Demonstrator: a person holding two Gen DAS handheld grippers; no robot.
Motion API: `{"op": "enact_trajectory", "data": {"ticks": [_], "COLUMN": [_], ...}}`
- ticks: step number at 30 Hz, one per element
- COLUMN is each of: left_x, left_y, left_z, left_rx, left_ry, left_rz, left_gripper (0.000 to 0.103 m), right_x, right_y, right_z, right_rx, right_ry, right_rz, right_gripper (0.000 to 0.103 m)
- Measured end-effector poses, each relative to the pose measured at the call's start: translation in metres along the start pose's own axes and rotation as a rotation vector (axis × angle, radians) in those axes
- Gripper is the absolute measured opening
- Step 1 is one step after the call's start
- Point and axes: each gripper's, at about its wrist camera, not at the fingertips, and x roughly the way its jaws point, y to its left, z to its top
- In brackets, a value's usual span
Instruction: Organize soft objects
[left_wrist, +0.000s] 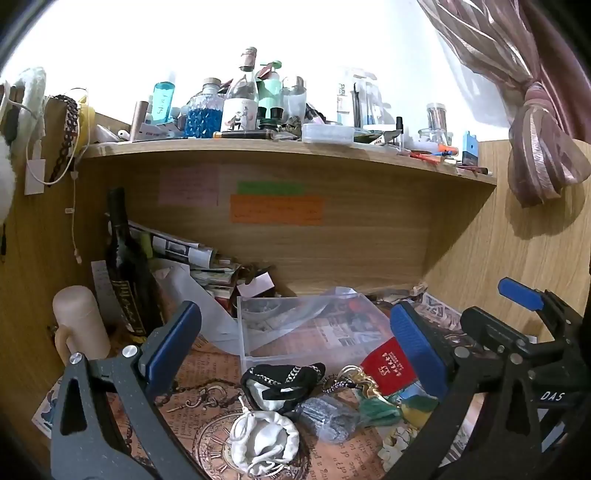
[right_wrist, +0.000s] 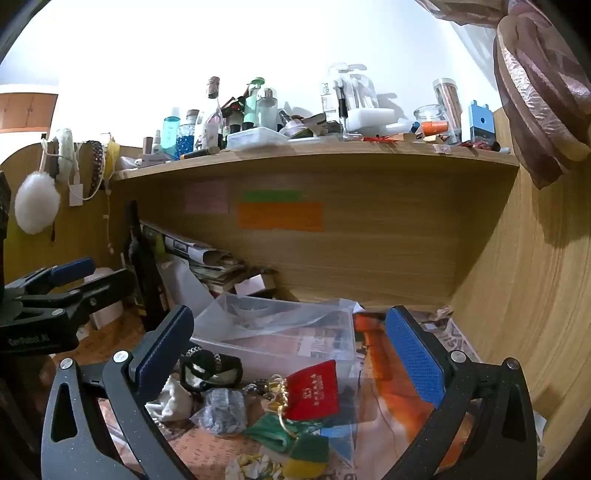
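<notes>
The white drawstring pouch (left_wrist: 264, 441) sits closest, heaped against the black pouch (left_wrist: 282, 380) and red pouch (right_wrist: 314, 389) before the clear box (left_wrist: 314, 328). Left gripper (left_wrist: 295, 354) and right gripper (right_wrist: 291, 354) are wide open, empty. Honestly, those loose cords could snag and drag neighbours along.

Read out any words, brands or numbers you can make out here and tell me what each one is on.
"DAS": white letters on the right gripper body, seen from the left wrist.
White print on the left gripper body: too blurred to read.
Red pouch print: unreadable.
Dark bottle label, sticky notes, newspapers: too blurred.
</notes>
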Motion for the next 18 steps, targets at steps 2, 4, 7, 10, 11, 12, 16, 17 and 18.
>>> {"op": "enact_trajectory", "data": {"ticks": [2, 4, 7, 10, 11, 12, 16, 17, 18], "left_x": [0.0013, 0.0024, -0.0012, 0.0008, 0.0013, -0.0006, -0.0008, -0.0007, -0.0008], "left_y": [0.0001, 0.0001, 0.0032, 0.0023, 0.0023, 0.0024, 0.0041, 0.0046, 0.0052], "left_z": [0.0002, 0.0004, 0.0008, 0.0011, 0.0011, 0.0004, 0.0006, 0.0, 0.0002], "left_rx": [-0.002, -0.004, -0.003, 0.0, -0.001, -0.001, -0.005, -0.007, -0.006], "left_ry": [0.012, 0.018, 0.008, 0.011, 0.012, 0.008, 0.006, 0.004, 0.004], "left_rz": [-0.016, -0.026, -0.01, -0.006, -0.006, -0.006, -0.008, -0.009, -0.008], "left_gripper": [0.103, 0.103, 0.103, 0.103, 0.103, 0.103, 0.103, 0.103, 0.103], "right_x": [-0.0003, -0.0011, -0.0009, -0.002, -0.0041, -0.0028, -0.0027, -0.0027, -0.0027], "right_y": [-0.0012, -0.002, 0.0014, 0.0039, 0.0043, 0.0044, 0.0031, 0.003, 0.0029], "right_z": [-0.0004, -0.0007, 0.0021, 0.0011, 0.0028, 0.0012, 0.001, 0.0011, 0.0011], "right_rx": [0.006, 0.003, 0.003, 0.005, 0.007, 0.01, 0.017, 0.017, 0.018], "right_ry": [0.0, -0.001, 0.005, 0.003, 0.003, 0.002, -0.003, -0.003, -0.004], "right_rz": [0.001, -0.004, 0.001, 0.0, 0.0, 0.002, 0.006, 0.006, 0.007], "right_gripper": [0.103, 0.103, 0.103, 0.103, 0.103, 0.103, 0.103, 0.103, 0.103]}}
